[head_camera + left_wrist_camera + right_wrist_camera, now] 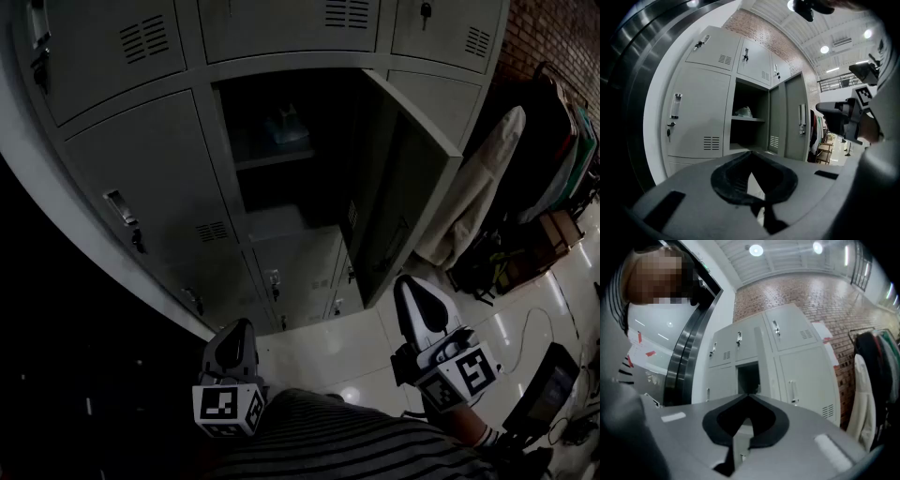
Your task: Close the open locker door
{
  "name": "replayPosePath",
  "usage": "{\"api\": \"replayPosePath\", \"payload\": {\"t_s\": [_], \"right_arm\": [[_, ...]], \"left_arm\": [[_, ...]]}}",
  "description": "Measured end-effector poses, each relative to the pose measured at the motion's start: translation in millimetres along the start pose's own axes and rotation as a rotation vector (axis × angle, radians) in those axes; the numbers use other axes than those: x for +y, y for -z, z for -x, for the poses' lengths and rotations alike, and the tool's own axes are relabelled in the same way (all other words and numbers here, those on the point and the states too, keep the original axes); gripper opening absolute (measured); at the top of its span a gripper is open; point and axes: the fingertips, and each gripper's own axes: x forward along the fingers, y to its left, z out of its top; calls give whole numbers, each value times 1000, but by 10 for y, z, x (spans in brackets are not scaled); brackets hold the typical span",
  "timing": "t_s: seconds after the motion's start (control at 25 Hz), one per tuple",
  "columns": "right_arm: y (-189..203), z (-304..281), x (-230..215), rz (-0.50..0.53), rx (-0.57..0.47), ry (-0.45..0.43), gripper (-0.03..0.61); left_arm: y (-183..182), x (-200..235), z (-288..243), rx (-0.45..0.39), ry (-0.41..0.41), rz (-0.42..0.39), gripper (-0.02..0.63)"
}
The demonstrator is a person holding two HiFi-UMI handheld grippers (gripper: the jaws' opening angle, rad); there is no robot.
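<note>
1. Flat grey sheet-metal locker door (405, 202) stands swung out, right of the dark rectangular open compartment (281, 141)
2. Left gripper (236, 330) and right gripper (412, 289), rubber-padded jaws clenched empty, hover before that compartment
</note>
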Motion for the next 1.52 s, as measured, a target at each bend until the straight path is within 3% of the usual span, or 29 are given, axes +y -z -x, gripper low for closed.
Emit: {"api": "replayPosePath", "payload": {"t_s": [0.16,0.32,0.64,0.88,1.28,1.52], "right_arm": [[-163,26,-422,37,-21,125,2],[-63,-110,-580,61,15,142,2],[30,-297,-366,63,30,58,1],[178,-533,-16,72,61,-55,1],[402,-1335,715,125,112,-262,0],[556,-1825,984,118,137,-300,0]], "left_arm": [[-8,-36,-17,-1,8,-2,3],[11,-63,-17,5,11,-3,3],[44,29,35,19,-23,-5,3],[64,123,100,28,-49,10,3],[145,428,238,60,-116,36,3],[116,615,209,51,-142,40,3]]}}
